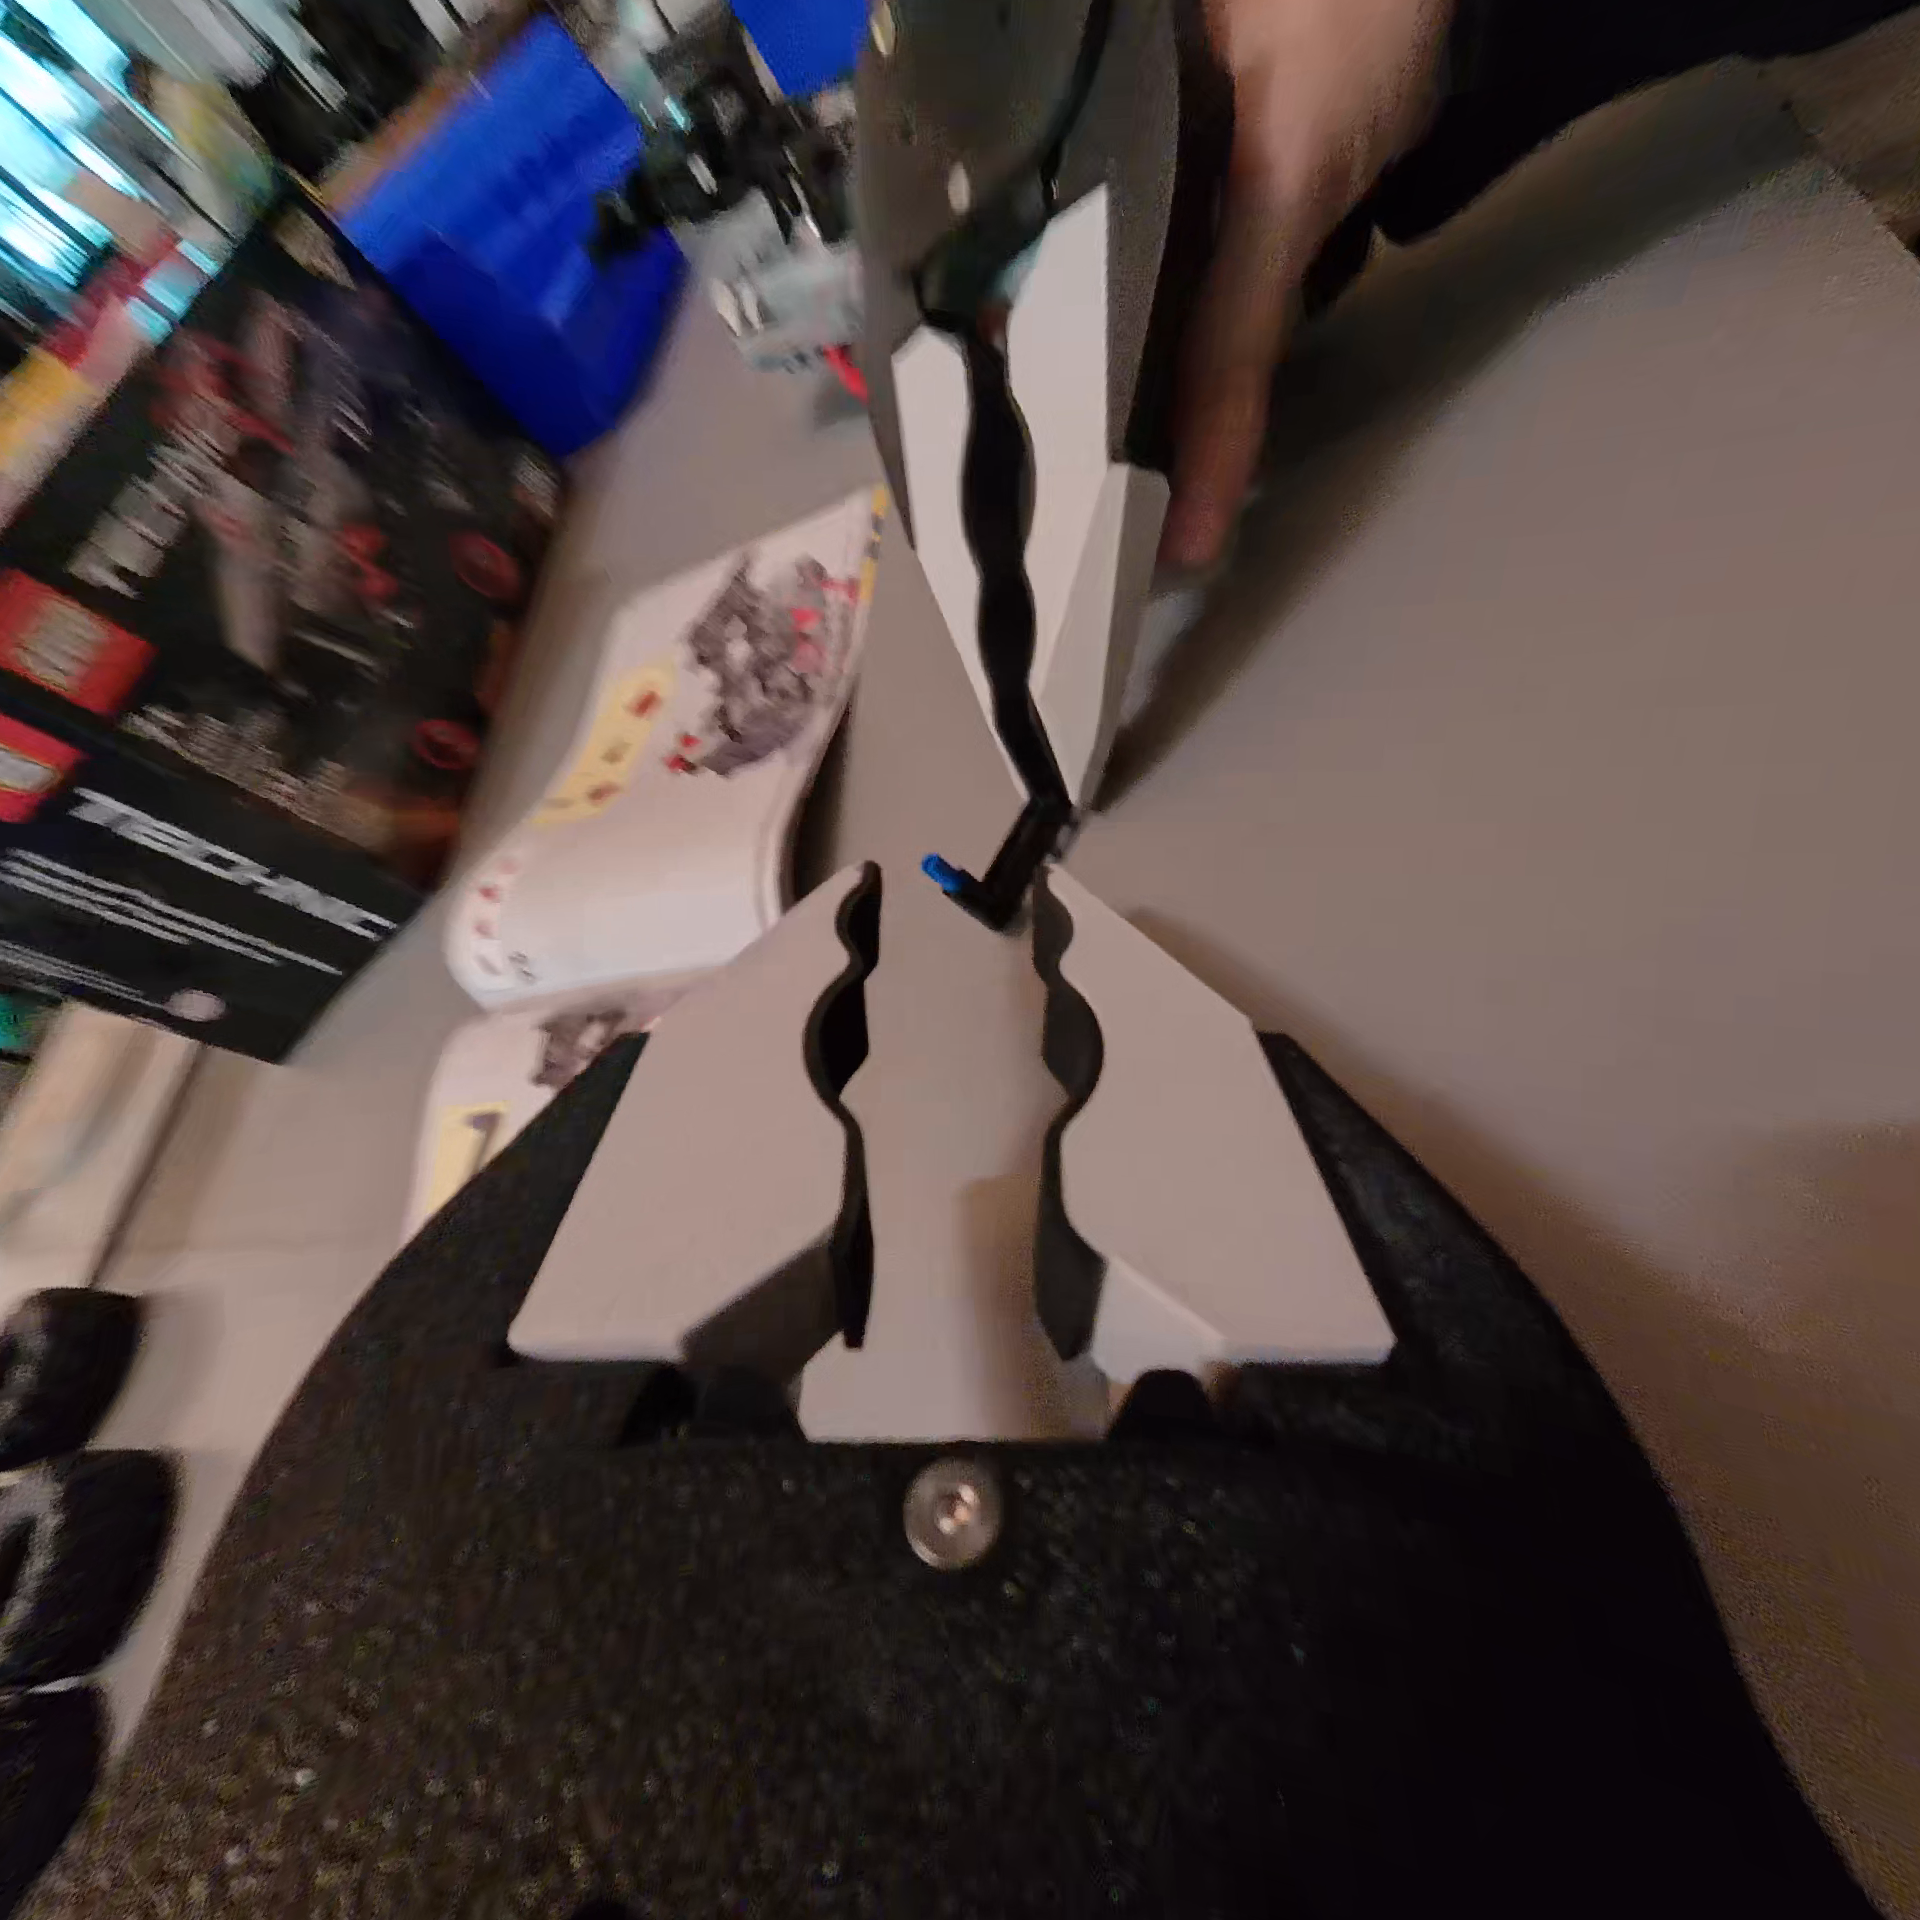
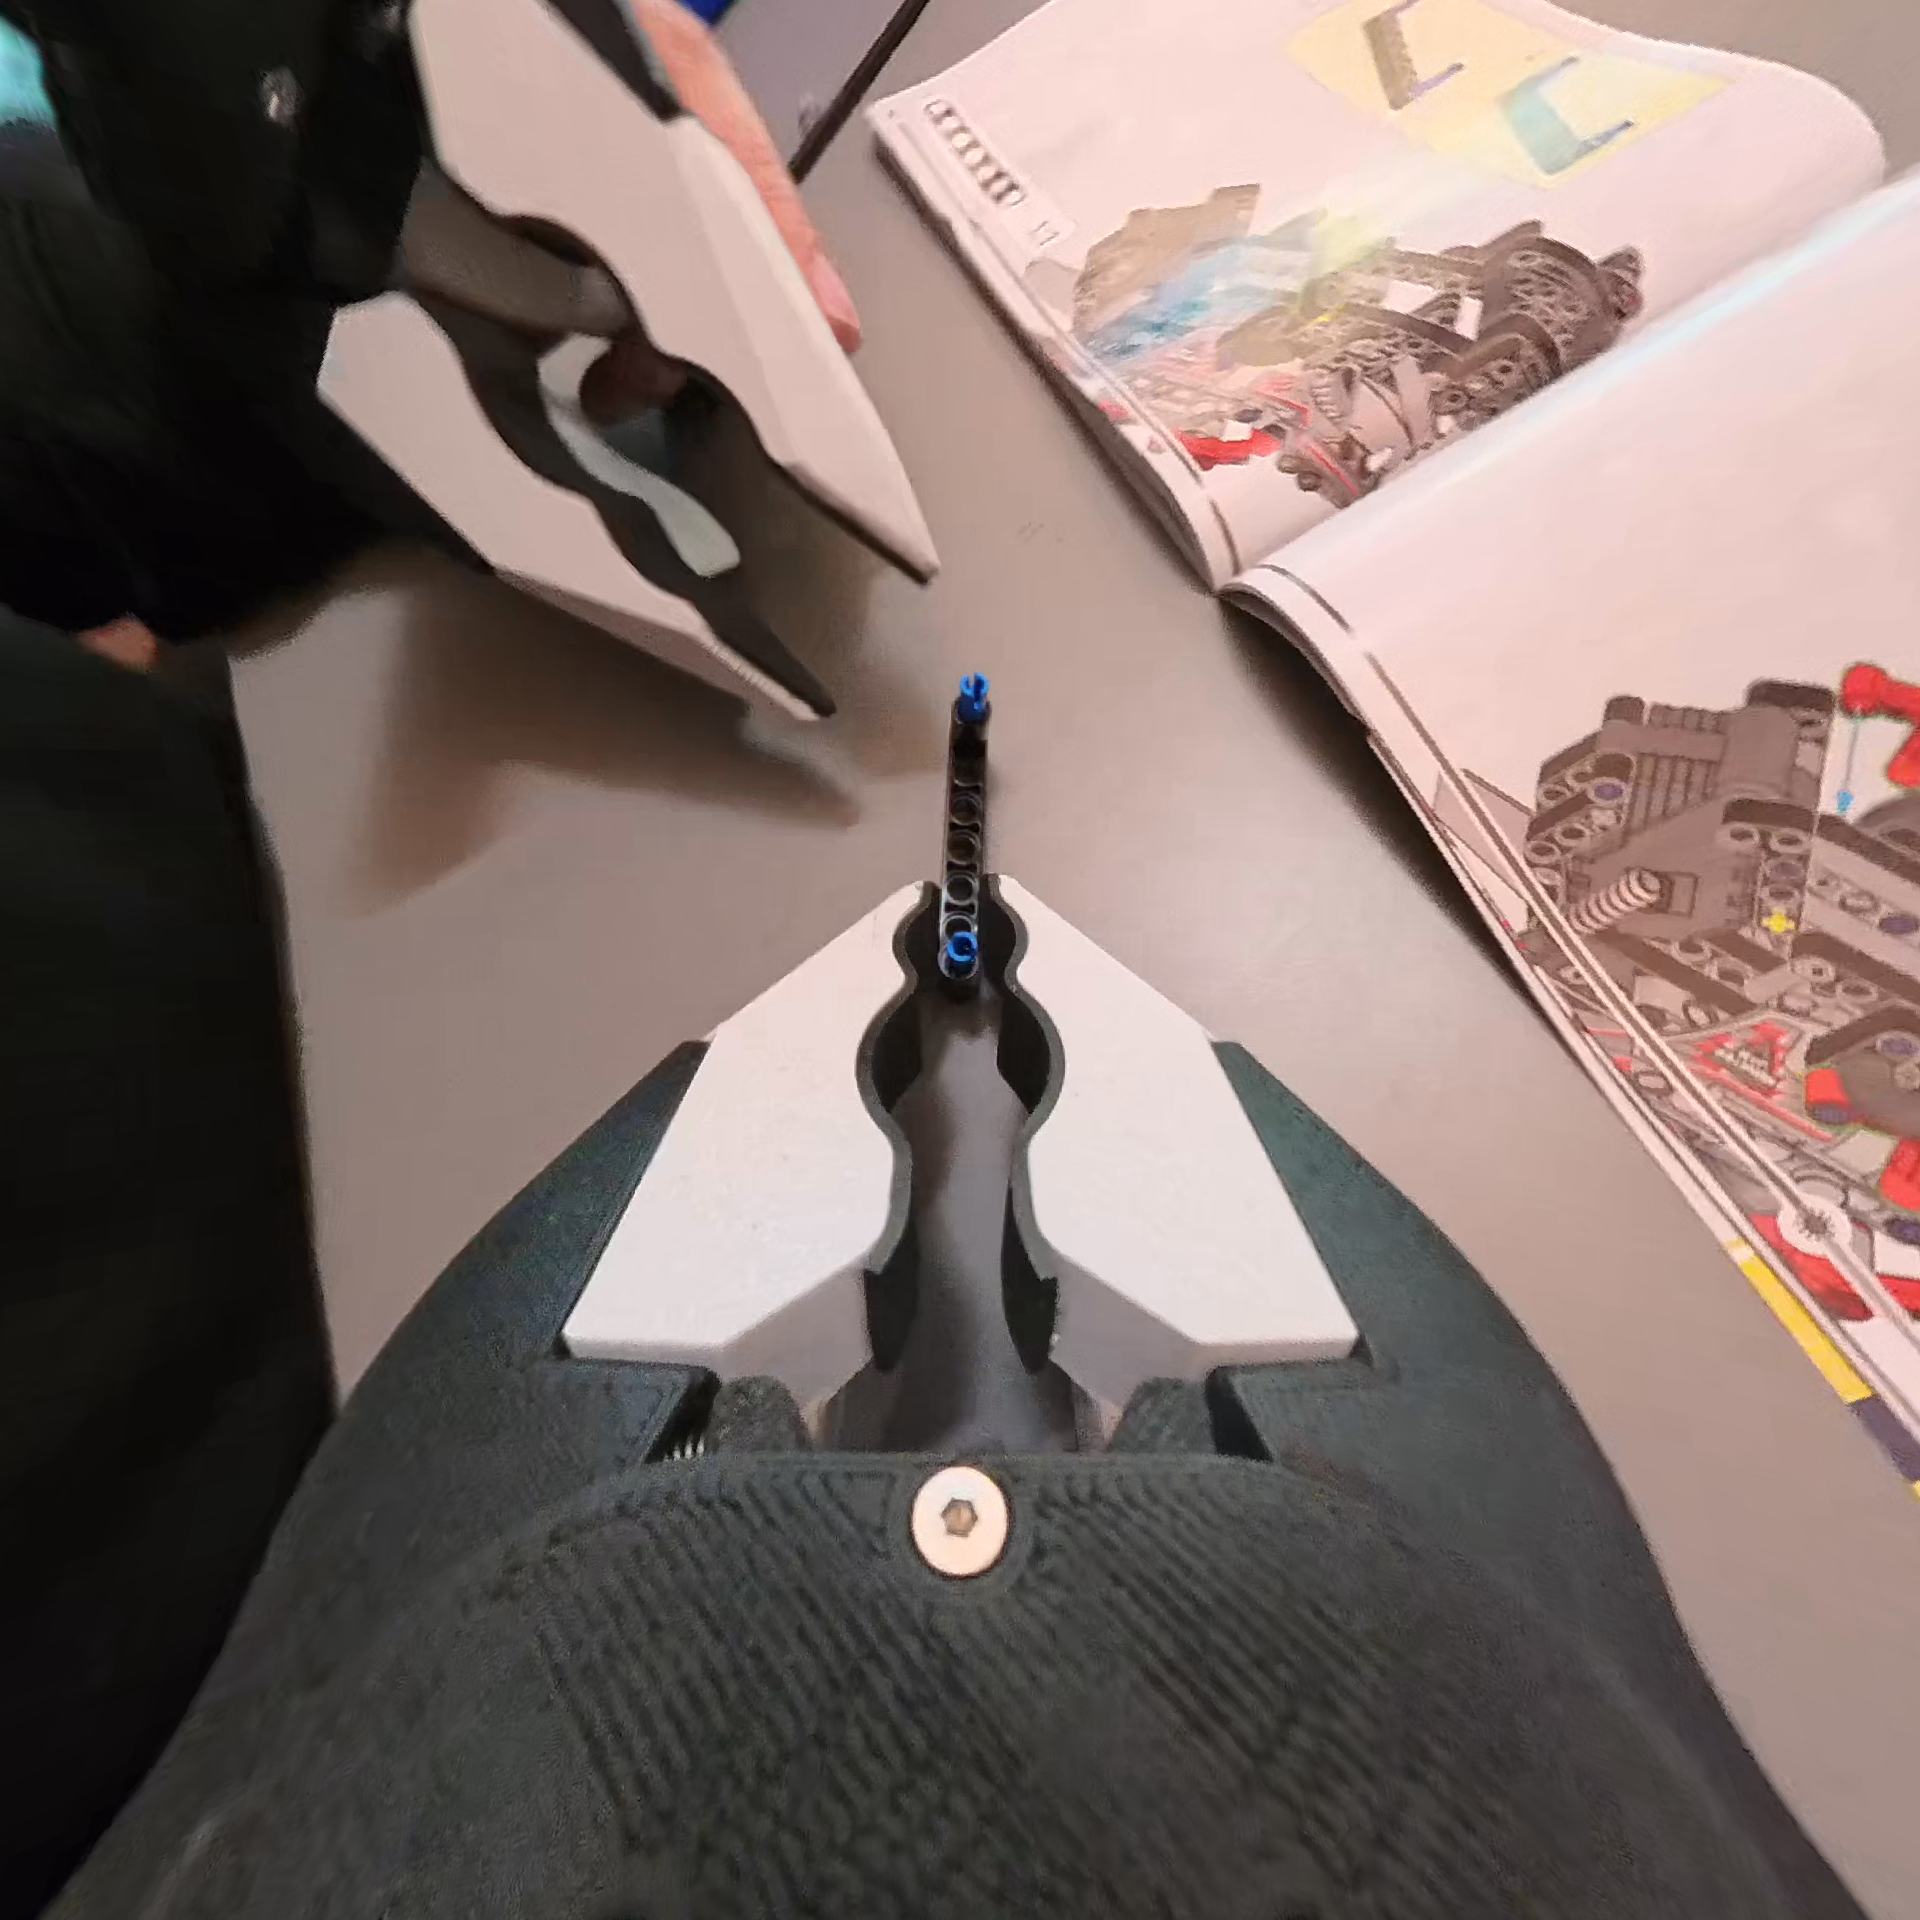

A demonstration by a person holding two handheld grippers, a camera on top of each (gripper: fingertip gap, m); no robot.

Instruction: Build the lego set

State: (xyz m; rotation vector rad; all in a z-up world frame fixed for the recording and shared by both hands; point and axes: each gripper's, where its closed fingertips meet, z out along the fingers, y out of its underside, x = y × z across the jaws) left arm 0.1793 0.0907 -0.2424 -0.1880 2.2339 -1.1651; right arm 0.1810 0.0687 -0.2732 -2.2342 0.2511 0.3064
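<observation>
My right gripper is shut on a thin black Lego beam with a row of holes. The beam sticks forward over the grey table, with a blue pin at its far end and another between the jaws. My left gripper is open and empty. In the left wrist view the right gripper comes down from above, and the beam and its blue pin sit just ahead of my open left fingertips. In the right wrist view the left gripper is up left, just short of the beam's far end.
An open instruction booklet lies to the right of the right gripper; it also shows in the left wrist view. A dark set box, a blue bin and a grey part-built model stand beyond. A hand holds the right gripper. The right tips stand about 20 cm off the grey part-built model.
</observation>
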